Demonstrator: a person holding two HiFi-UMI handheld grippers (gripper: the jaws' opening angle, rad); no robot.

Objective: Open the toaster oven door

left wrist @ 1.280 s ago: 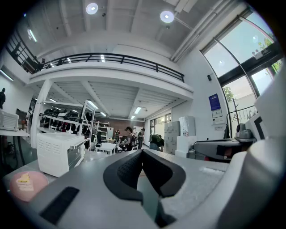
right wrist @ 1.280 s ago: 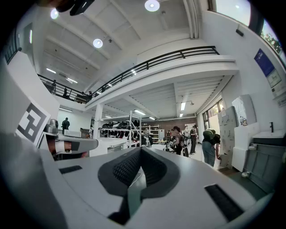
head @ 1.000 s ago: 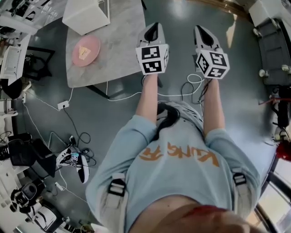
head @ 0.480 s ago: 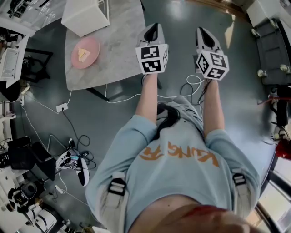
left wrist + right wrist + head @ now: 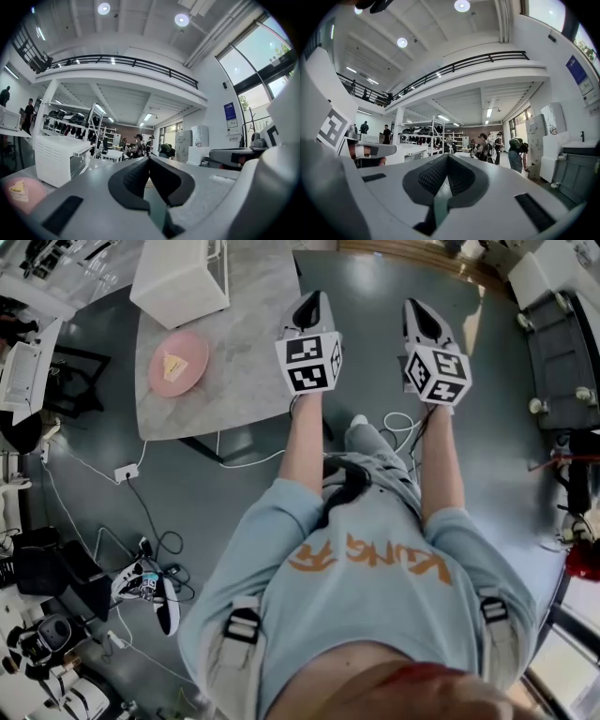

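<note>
My pale grey left gripper (image 5: 313, 298) is fully closed and empty, pointing level by the right edge of the grey marbled table (image 5: 253, 324). My matching right gripper (image 5: 417, 307), also closed on nothing, is beside it over the floor. The white boxy metal toaster oven (image 5: 180, 277) stands at the table's far left, well apart from both (a round pink plate (image 5: 178, 363) lies nearer). I expect a stiff hinged door (image 5: 77, 161) on a light body that may slide. I'd grip the door's top edge; I cannot make out its handle.
</note>
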